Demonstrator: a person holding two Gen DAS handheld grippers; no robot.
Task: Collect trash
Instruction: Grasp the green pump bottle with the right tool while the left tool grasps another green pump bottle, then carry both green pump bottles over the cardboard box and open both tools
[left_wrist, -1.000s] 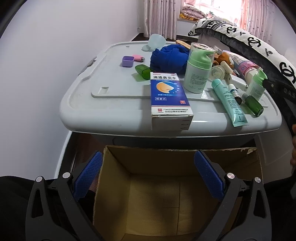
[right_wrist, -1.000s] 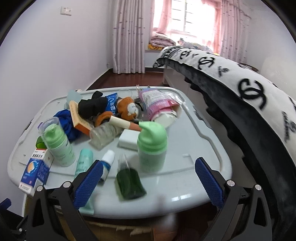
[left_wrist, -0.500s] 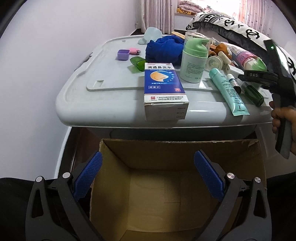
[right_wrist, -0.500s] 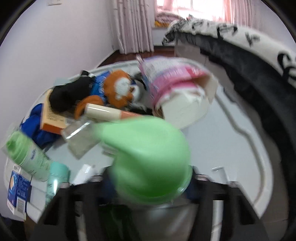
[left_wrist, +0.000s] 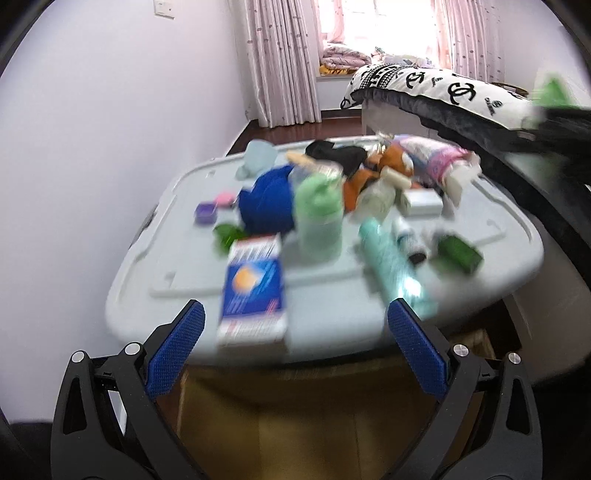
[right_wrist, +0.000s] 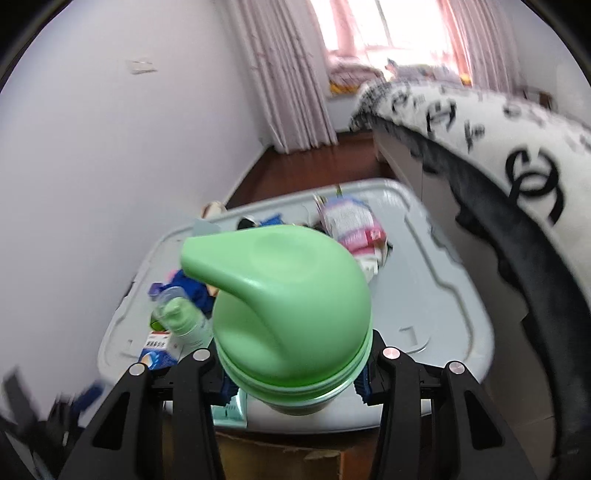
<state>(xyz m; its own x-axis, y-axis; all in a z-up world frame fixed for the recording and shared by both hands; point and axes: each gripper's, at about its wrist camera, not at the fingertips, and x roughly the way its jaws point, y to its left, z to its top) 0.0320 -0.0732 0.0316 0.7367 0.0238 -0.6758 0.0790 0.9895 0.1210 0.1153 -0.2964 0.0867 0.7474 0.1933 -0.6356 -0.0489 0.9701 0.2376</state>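
Lifted off the grey bin lid (right_wrist: 436, 280) since a second ago, the green pump bottle (right_wrist: 291, 314) now sits clamped in the right gripper (right_wrist: 293, 384), above the lid's near edge. Only the left wrist view shows the left gripper (left_wrist: 295, 347) spread wide and holding nothing over the cardboard box (left_wrist: 295, 417), with the blue medicine box (left_wrist: 255, 291) overhanging the lid's front edge, bare lid to its left.

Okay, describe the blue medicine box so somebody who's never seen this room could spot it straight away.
Find the grey plastic storage lid beside the bed, covered in bottles and clutter. Go to its near edge, above the cardboard box. The blue medicine box lies flat there, ahead of the left gripper: the only rectangular carton, blue with an orange circle and a white end, beside a pale green pump bottle.
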